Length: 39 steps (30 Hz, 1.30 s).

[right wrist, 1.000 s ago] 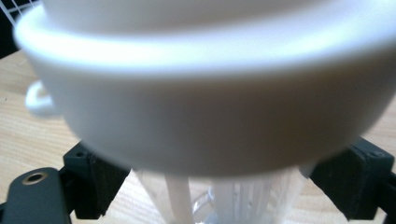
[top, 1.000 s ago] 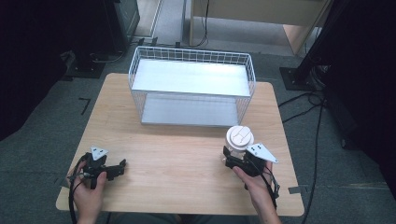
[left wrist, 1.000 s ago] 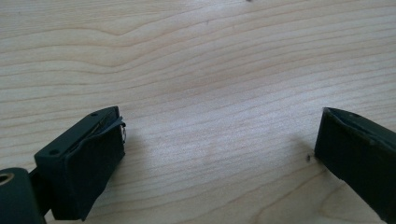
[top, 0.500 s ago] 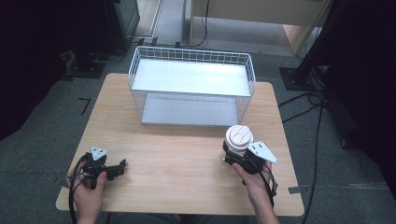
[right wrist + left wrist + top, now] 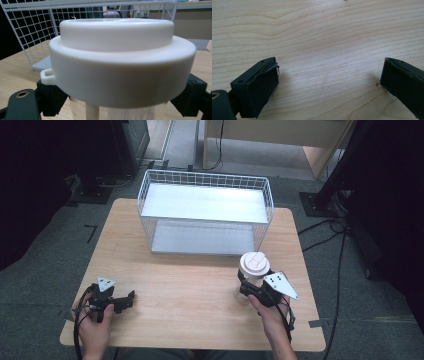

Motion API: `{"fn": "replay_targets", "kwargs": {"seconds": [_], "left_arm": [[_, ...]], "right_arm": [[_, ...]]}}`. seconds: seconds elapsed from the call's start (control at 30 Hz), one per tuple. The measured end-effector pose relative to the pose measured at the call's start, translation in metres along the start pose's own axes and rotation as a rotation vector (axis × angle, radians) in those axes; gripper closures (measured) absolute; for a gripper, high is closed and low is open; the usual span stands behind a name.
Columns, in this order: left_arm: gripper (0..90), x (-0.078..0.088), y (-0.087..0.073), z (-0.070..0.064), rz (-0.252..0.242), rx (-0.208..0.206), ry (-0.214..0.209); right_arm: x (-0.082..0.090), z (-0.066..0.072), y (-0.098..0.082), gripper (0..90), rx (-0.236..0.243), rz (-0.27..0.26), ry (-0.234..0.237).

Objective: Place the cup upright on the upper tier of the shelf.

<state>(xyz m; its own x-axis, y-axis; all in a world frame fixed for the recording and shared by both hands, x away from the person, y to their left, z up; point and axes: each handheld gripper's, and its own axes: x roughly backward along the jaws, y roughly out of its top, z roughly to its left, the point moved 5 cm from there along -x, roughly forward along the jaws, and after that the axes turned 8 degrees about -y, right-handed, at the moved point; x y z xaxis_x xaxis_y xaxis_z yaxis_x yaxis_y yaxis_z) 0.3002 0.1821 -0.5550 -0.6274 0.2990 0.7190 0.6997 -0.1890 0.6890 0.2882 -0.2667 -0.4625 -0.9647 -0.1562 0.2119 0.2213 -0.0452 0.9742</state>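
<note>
A light wooden table (image 5: 190, 290) is seen from above, with a white wire basket (image 5: 206, 212) standing at its far middle; the basket's far wall is set near the table's far edge, and bare wood is left on both sides of it.

A clear cup with a white lid (image 5: 254, 265) is held upright near the table's right side, just in front of the basket's near right corner, close to it though contact cannot be judged; the right tongs (image 5: 248, 282) are clamped on the cup's body below the lid, their jaws having just been closing with the cup between them. In the right gripper view the lid (image 5: 120, 62) is seen very close, with a black jaw pressed in at either side under its rim and the basket's mesh (image 5: 32, 32) rising just behind it. A strip of bare wood is left between the cup and the table's right edge.

The left tongs (image 5: 131, 296) are held low near the table's near left corner, well apart from the cup and the basket; their jaws are spread wide with nothing between them. In the left gripper view only wood grain (image 5: 324, 50) is seen between the two black jaws.

A broad stretch of open table lies between the two hands and in front of the basket; the near edge runs just behind both wrists.
</note>
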Motion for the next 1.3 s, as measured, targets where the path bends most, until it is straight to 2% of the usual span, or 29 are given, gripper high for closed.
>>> {"fn": "replay_targets", "kwargs": {"seconds": [0.07, 0.53, 1.2, 1.3], "left_arm": [[1.8, 0.000, 0.000, 0.000, 0.000, 0.000, 0.000], [1.8, 0.000, 0.000, 0.000, 0.000, 0.000, 0.000], [1.8, 0.000, 0.000, 0.000, 0.004, -0.003, 0.000], [1.9, 0.000, 0.000, 0.000, 0.001, -0.001, 0.000]], "right_arm": [[0.001, 0.001, 0.002, 14.8, -0.010, -0.004, 0.003], [0.000, 0.011, 0.027, 15.3, 0.009, -0.057, 0.017], [-0.009, 0.033, 0.092, 15.4, 0.026, -0.164, 0.037], [-0.012, 0.038, 0.107, 15.4, 0.021, -0.180, 0.044]]}}
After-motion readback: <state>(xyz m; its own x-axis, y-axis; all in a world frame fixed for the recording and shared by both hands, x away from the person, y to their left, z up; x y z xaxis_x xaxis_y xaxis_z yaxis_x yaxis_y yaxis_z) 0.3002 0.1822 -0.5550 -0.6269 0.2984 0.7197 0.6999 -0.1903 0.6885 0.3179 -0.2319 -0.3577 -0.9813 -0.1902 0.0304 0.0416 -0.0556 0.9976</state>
